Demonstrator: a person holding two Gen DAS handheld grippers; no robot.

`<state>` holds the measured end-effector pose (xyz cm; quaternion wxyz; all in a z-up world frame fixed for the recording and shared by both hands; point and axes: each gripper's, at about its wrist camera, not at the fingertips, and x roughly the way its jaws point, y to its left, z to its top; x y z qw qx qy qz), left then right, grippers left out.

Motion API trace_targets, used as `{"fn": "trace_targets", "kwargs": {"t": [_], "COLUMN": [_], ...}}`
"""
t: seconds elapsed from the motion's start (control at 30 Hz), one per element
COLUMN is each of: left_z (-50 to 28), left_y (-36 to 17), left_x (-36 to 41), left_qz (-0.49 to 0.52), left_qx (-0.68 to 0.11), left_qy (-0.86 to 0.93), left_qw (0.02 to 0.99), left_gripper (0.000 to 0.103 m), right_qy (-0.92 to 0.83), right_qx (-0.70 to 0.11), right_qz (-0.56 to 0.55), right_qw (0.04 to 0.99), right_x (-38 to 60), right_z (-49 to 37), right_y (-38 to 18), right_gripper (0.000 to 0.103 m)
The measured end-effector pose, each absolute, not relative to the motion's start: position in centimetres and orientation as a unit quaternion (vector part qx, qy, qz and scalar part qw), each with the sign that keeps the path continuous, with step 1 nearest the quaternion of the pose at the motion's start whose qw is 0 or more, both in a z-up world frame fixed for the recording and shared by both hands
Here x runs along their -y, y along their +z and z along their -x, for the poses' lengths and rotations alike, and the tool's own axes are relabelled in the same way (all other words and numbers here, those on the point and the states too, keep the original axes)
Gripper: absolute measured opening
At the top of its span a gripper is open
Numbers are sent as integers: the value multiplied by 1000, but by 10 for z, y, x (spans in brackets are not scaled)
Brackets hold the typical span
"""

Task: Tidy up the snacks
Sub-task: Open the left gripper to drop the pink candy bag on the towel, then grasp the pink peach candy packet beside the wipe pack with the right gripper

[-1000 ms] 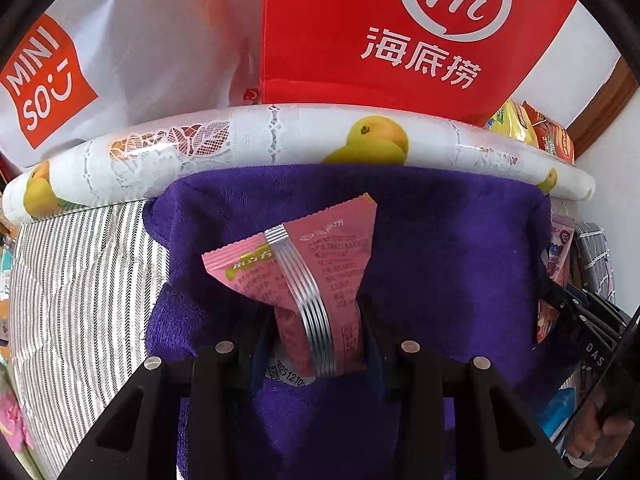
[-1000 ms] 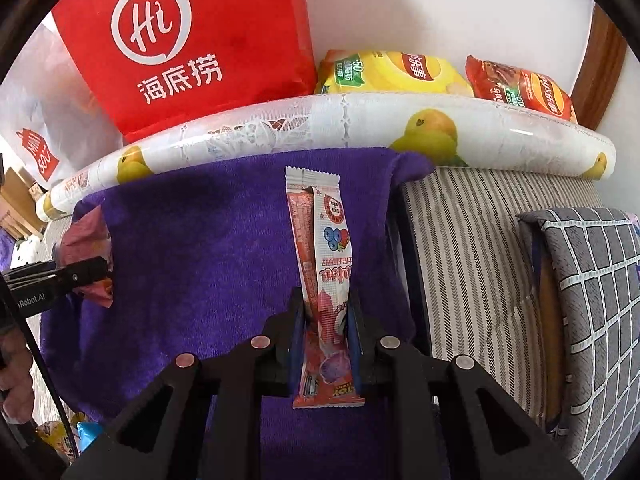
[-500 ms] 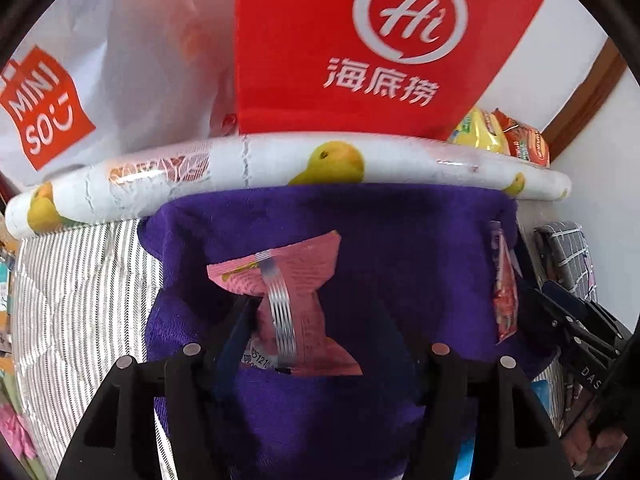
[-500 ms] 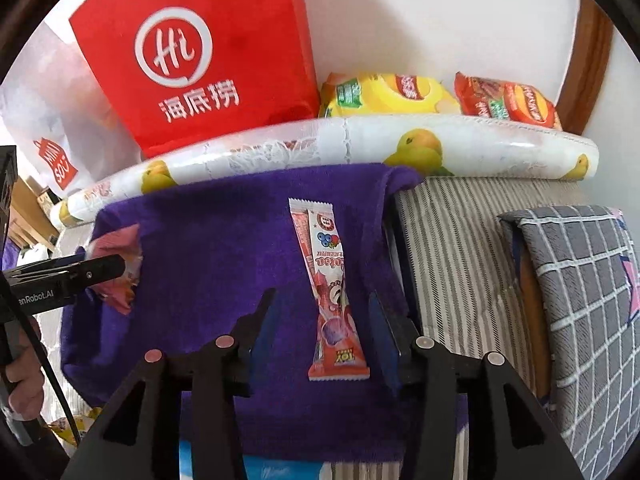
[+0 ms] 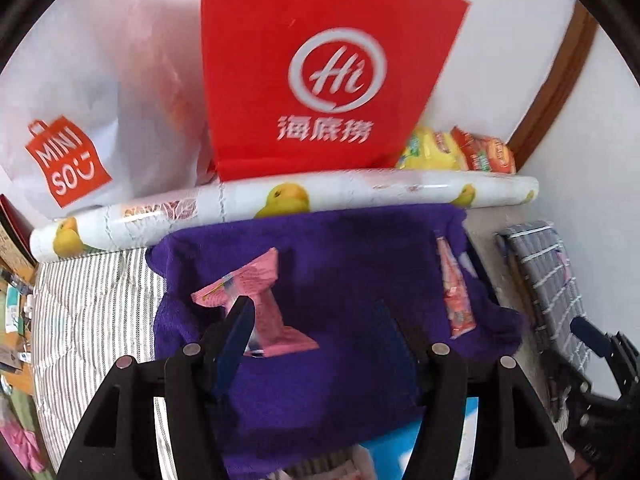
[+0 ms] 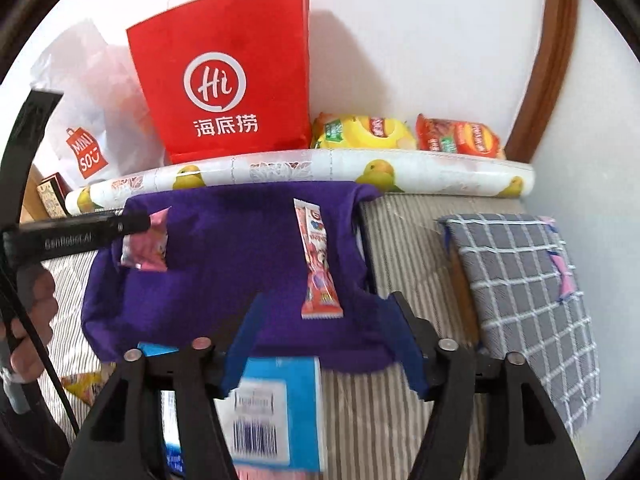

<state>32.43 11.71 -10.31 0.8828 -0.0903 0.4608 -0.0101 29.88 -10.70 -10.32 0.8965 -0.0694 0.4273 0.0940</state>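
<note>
Both the left gripper [image 5: 312, 320] and right gripper [image 6: 328, 316], jaws just opened, stand spread and empty; the pink snack packet [image 5: 256, 300] and long red stick sachet [image 6: 318, 262] at frame centre are judged light, crinkly, slippery, best pinched mid-body.

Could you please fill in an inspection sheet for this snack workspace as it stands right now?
Surface: purple towel spread over a striped cover.
Job's things: pink snack packet and long red snack stick lie apart on the towel; yellow chip bag and red chip bag behind the patterned roll.
Clutter: red paper bag, white Miniso bag, blue box, checked cushion.
Grippers: left gripper open, nothing held; right gripper open, jaws just widened, nothing between them.
Cables: thin black cord by the hand.
Surroundings: white wall, brown wooden trim.
</note>
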Motion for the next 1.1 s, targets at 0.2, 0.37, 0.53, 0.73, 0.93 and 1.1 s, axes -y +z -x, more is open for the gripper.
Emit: {"fn": "trace_targets", "kwargs": {"t": [0.2,0.37,0.53,0.73,0.93,1.1], "left_z": [-283,-247,-210,-179,-153,-139], "left_y": [-83,-75,-69,-69,-76,-91], "left_x": [-98,-90,-93,-100,-112,-124], "left_qz": [83,84,92,91,95,103], "left_qx": [-451,-445,-437,-431,-429,-438], "left_qy": [-29,-31,-21,6,25,38], "left_qw": [888,891,895,898,898,892], "left_gripper": [61,61,61,61,61,61], "right_qy": [77,83,88,105,132,132], "right_qx": [-411,-390,-374,-380,-401,-418], "right_qz": [77,68,57,31,2,13], "right_qw": [905,914,921,918,907,899], "right_x": [116,124,131,137,140,136], "right_z": [-261,-234,-204,-183,-168,-159], "right_y": [-87,-76,-74,-80,-92,-115], "right_gripper": [75,76,76,76,76,75]}}
